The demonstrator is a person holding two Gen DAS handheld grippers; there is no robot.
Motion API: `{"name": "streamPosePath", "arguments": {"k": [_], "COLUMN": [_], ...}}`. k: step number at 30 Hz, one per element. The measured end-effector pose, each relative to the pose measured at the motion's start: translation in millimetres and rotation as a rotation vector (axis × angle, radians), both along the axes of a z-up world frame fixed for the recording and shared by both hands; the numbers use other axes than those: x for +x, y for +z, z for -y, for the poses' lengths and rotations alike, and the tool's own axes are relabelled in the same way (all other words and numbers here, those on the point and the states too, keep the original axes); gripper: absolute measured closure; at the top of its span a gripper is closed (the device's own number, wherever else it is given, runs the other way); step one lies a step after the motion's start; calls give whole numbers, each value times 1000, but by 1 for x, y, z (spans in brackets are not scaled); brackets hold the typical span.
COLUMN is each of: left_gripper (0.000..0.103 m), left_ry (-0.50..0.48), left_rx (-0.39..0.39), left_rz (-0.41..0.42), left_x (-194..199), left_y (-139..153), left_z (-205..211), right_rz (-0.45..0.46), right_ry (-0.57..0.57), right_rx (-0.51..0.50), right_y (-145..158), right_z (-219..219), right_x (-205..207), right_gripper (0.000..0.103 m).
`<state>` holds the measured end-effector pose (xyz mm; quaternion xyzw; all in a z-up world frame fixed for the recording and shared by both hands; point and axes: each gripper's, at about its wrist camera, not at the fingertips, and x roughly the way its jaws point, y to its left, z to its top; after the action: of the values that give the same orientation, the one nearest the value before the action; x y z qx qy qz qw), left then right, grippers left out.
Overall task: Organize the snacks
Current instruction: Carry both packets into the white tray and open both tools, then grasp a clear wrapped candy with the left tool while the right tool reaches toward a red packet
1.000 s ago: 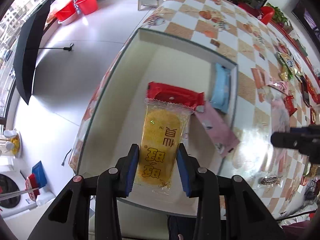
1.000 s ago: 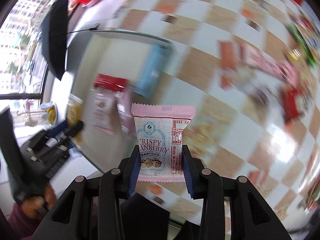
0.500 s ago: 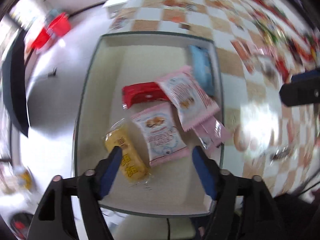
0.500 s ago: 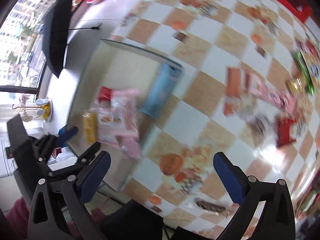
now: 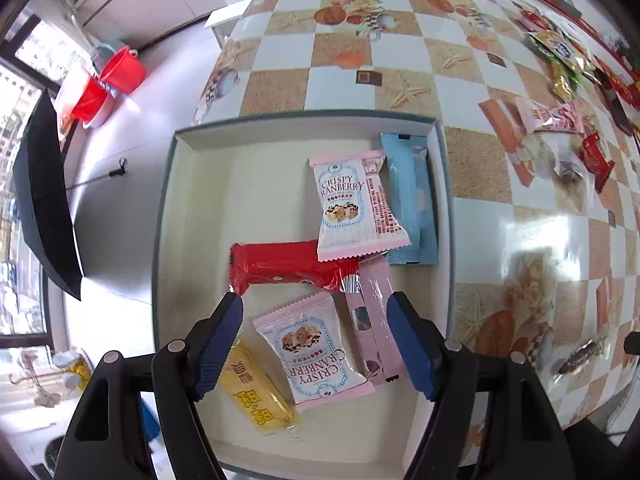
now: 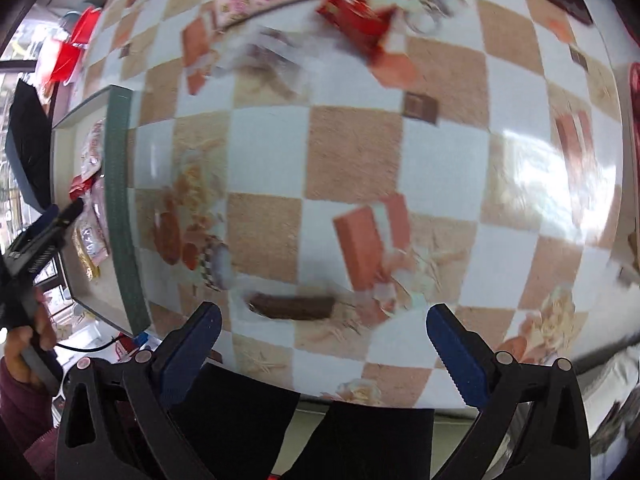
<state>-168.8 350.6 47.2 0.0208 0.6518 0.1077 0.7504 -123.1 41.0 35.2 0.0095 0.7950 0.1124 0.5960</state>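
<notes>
- The left gripper [image 5: 316, 344] is hovering over the near end of the box [image 5: 168, 208], its blue fingers [image 5: 218, 344] spread wide and gripping nothing.
- Six snacks are lying inside the box: a yellow packet [image 5: 260, 396] partly hiding behind the left finger, a pink cranberry packet [image 5: 314, 350] showing between the fingers, and a red bar [image 5: 288, 270] lying crosswise beyond them.
- A second cranberry packet [image 5: 356, 208] is overlapping the red bar's end and covering part of a blue packet [image 5: 414, 208] lying against the box's right wall.
- A pale pink stick [image 5: 374, 320] is disappearing partly behind the right finger.
- The right gripper [image 6: 320, 340] is hanging over the checkered tablecloth [image 6: 352, 152], jaws wide apart and empty.
- A dark brown bar [image 6: 292, 306] is lying on the cloth between its fingers, blurred.
- Loose snacks at the far edge [image 6: 356, 12] are smearing into streaks, too blurred to name.
- The box is appearing only as a sliver at the left edge there.
</notes>
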Motion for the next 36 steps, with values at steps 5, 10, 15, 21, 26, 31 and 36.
{"name": "streamPosePath", "arguments": {"k": [5, 10, 15, 21, 26, 31, 36], "left_gripper": [25, 25, 25, 24, 23, 23, 23], "left_ry": [-66, -83, -154, -153, -63, 181, 329], "left_rx": [3, -84, -106, -230, -321, -459, -454], "left_rz": [-13, -75, -116, -166, -192, -178, -165], "left_x": [-17, -30, -40, -11, 50, 108, 146], "left_y": [10, 7, 8, 9, 3, -16, -44], "left_z": [20, 46, 73, 92, 116, 135, 155], "right_rz": [-116, -342, -336, -51, -51, -80, -99], "right_ry": [-34, -32, 165, 235, 41, -23, -9], "right_rx": [2, 84, -54, -322, -194, -168, -176], "right_y": [-28, -63, -84, -66, -45, -40, -38], "right_z": [4, -20, -60, -39, 12, 44, 65], "right_x": [-17, -44, -61, -22, -16, -50, -76], "right_gripper": [0, 0, 0, 0, 0, 0, 0]}}
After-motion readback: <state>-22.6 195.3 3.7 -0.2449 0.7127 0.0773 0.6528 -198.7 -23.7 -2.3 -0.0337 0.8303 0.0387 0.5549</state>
